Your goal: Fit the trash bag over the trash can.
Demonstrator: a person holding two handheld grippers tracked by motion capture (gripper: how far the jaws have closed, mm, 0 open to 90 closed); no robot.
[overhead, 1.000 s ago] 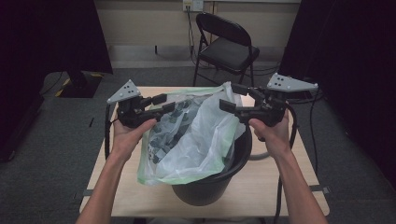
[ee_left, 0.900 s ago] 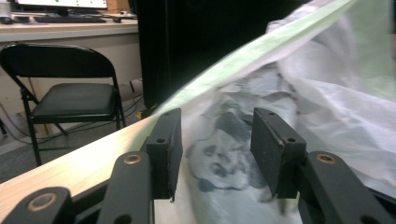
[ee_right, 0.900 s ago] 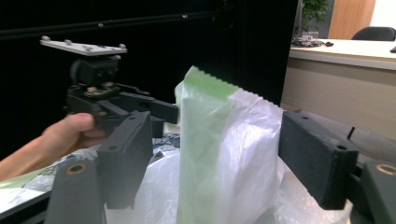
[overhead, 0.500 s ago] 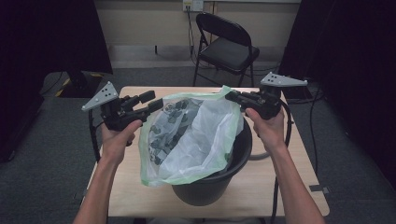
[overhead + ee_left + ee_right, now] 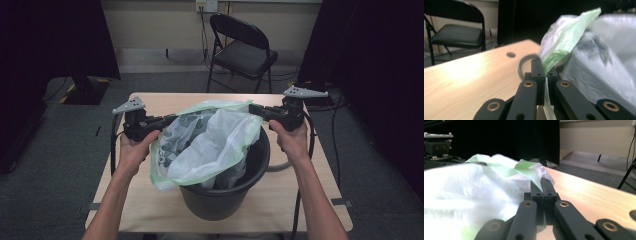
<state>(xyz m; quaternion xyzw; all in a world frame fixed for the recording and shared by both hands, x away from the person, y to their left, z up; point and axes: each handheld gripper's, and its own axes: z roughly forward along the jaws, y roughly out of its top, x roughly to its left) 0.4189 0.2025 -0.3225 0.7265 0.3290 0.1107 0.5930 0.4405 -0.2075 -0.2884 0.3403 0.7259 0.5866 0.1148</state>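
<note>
Both the left gripper (image 5: 167,119) and right gripper (image 5: 254,108) are clamping jaws on the translucent green-edged plastic bag (image 5: 210,142) over the black plastic bucket (image 5: 225,197).

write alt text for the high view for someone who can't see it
A person stretches a translucent green-edged bag open over a black bucket on a wooden table, the left gripper and right gripper each shut on the bag's rim. A black folding chair stands behind.
</note>
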